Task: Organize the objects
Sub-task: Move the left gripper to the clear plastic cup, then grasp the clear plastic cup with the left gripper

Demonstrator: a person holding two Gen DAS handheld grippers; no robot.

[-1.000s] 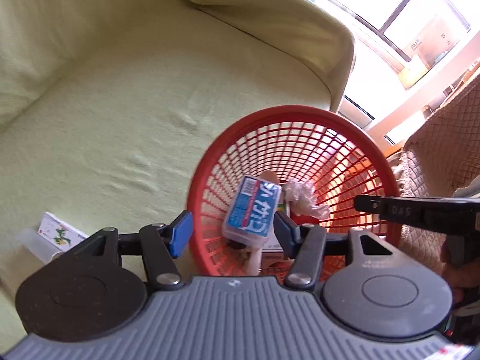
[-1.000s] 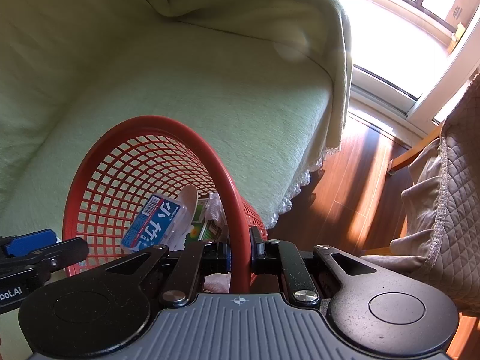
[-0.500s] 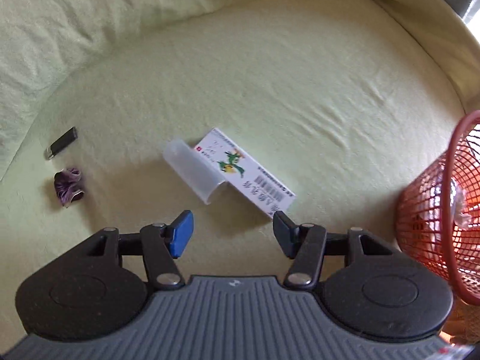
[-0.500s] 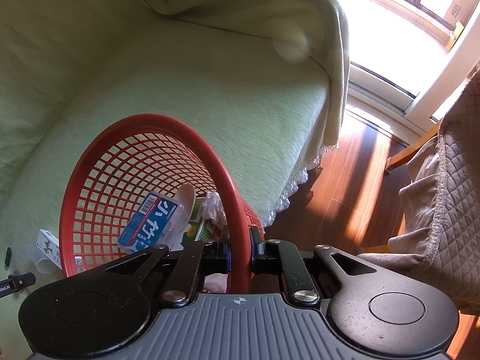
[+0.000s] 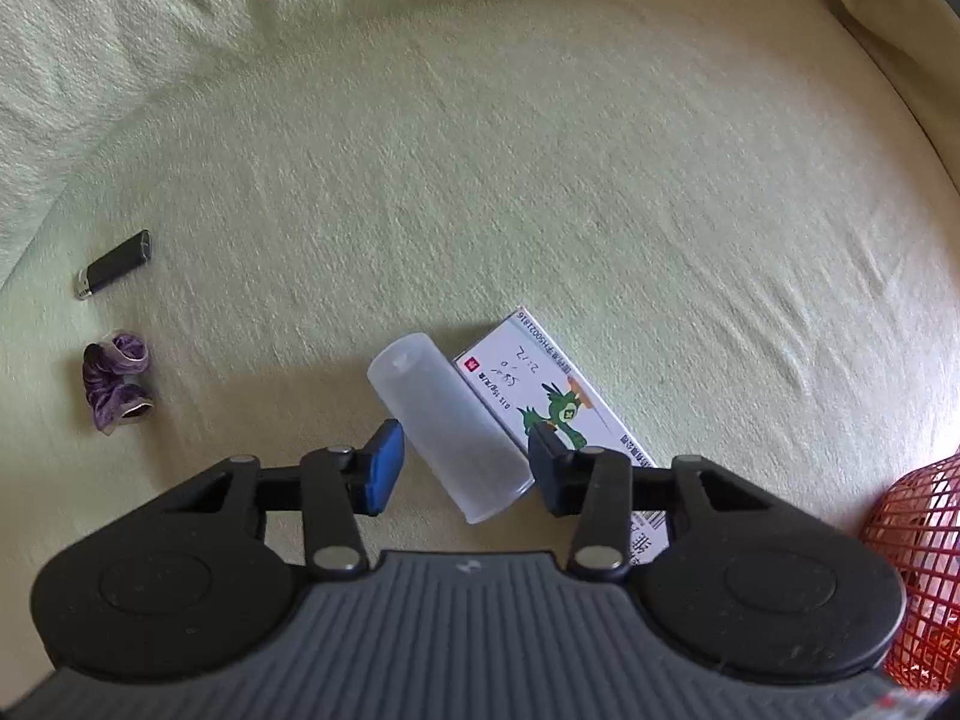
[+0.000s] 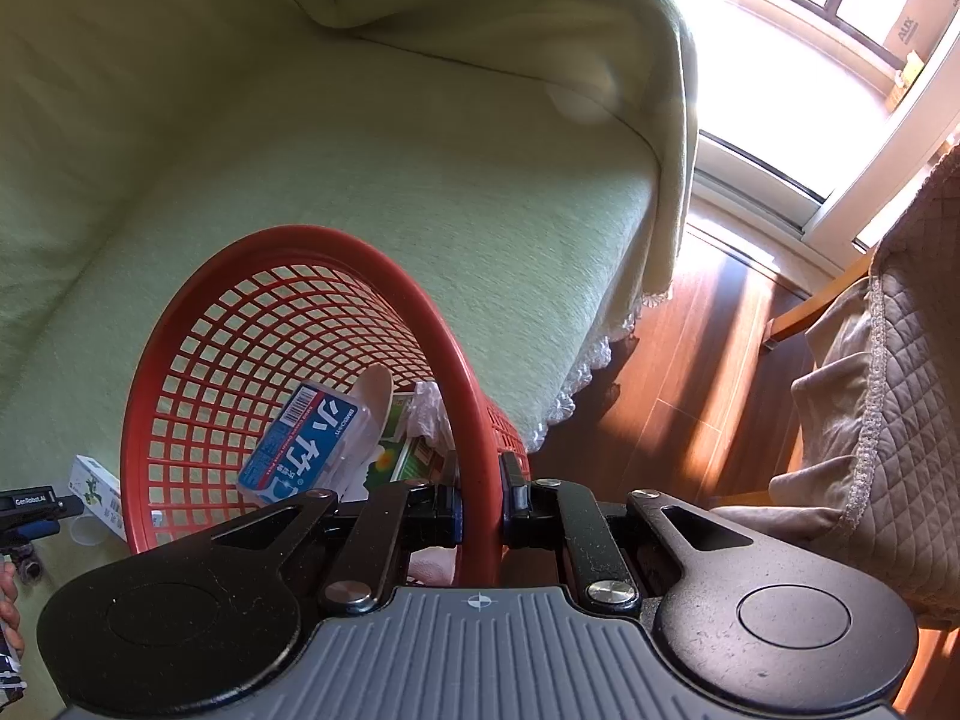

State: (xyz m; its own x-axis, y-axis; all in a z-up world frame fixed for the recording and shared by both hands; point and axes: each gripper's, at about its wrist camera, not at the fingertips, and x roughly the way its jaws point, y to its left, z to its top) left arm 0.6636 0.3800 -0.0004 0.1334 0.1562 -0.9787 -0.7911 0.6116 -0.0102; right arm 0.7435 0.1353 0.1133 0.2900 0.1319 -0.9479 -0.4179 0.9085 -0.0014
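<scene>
A pale green sofa (image 5: 540, 150) with a nubbly woven cover filled my view, sun coming in from a window (image 6: 840, 12) over a reddish wood floor (image 6: 708, 360).

On the seat lay a frosted, translucent plastic tube (image 5: 447, 426), a smooth cylinder on its side, slanting between the fingers of my left gripper (image 5: 465, 468). Its jaws were closing on the tube, but I could see a gap at the blue pad (image 5: 384, 465) and no firm pinch on either side. Touching the tube's far side lay a flat white cardboard box (image 5: 540, 384) printed with a green figure and some handwriting, partly under the right finger. Well off to the left rested a small black lighter (image 5: 114, 264) with a metal end, and near it a crumpled purple scrunchie (image 5: 114, 381).

My right gripper (image 6: 480, 495) was clamped on the thick rim of a red plastic lattice basket (image 6: 198, 372), which was tipped so its mouth faced the camera. Inside sat a blue and white packet (image 6: 306, 450), a pale spoon-shaped piece (image 6: 375, 396) and a green printed box (image 6: 399, 450). A quilted tan chair cover (image 6: 888, 396) hung at the right.
</scene>
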